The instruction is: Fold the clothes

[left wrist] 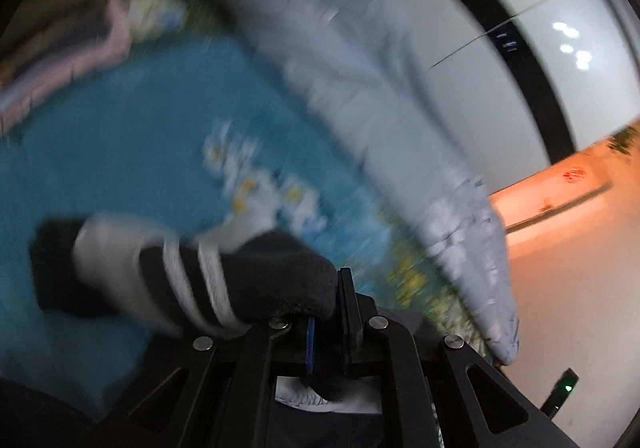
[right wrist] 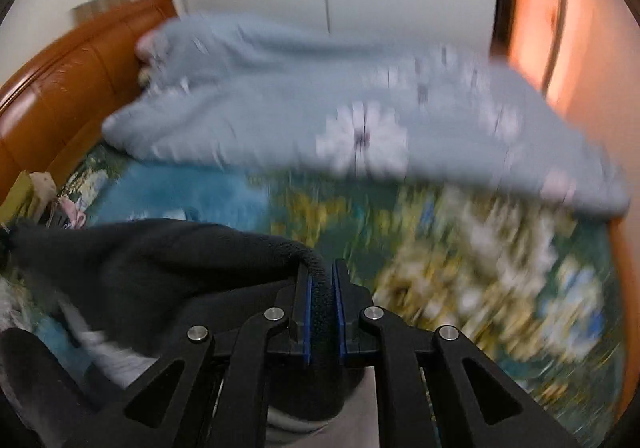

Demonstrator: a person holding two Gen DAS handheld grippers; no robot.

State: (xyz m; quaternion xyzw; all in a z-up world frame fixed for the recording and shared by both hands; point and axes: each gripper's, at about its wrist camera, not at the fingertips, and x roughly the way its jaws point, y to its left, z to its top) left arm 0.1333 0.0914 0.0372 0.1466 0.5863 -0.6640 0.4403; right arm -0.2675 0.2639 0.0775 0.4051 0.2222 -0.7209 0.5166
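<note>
A dark fleece garment with white stripes (left wrist: 192, 280) hangs between my two grippers above a blue flowered bedsheet (left wrist: 132, 152). My left gripper (left wrist: 328, 312) is shut on one edge of it; the cloth drapes off to the left. My right gripper (right wrist: 321, 288) is shut on another dark edge of the same garment (right wrist: 160, 268), which spreads left and down. Both views are blurred by motion.
A pale blue quilt (right wrist: 320, 108) lies bunched along the far side of the bed and also shows in the left wrist view (left wrist: 360, 88). A brown headboard (right wrist: 72, 72) stands at left. Folded pink and grey clothes (left wrist: 68, 48) lie beyond. A white wardrobe (left wrist: 500, 48) stands behind.
</note>
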